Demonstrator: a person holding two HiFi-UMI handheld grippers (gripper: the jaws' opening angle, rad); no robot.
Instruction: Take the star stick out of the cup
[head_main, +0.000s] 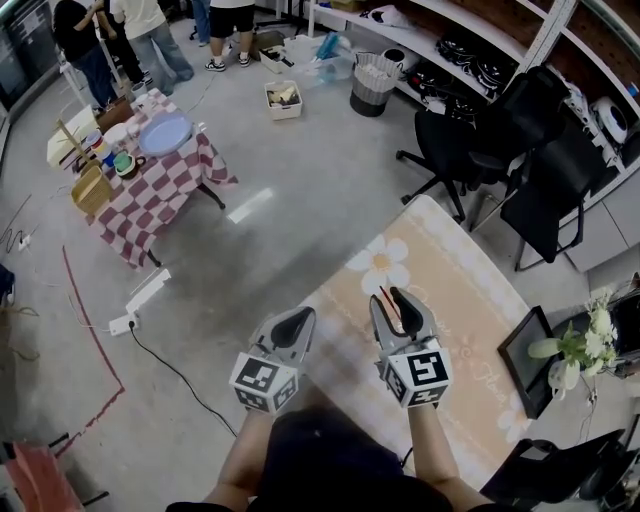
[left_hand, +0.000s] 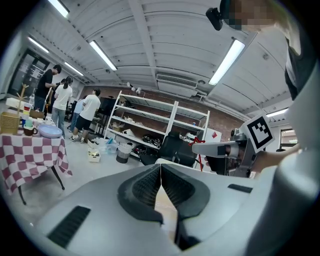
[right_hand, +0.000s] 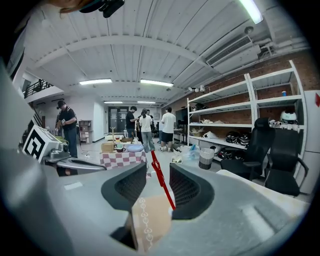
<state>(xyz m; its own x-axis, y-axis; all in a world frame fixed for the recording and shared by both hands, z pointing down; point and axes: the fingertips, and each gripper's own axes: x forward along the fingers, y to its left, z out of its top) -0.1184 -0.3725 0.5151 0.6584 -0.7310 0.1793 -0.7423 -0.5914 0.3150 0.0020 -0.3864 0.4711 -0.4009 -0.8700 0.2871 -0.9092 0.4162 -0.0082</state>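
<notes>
Right gripper view: star stick (right_hand: 162, 182) between right gripper (right_hand: 158, 167) jaws (grip unclear).

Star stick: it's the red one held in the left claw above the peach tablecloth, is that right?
Not quite. The red star stick is in the right claw, not the left claw, which is shut with nothing in it. The right gripper view shows the stick between that claw's jaws, above the peach tablecloth.
</notes>
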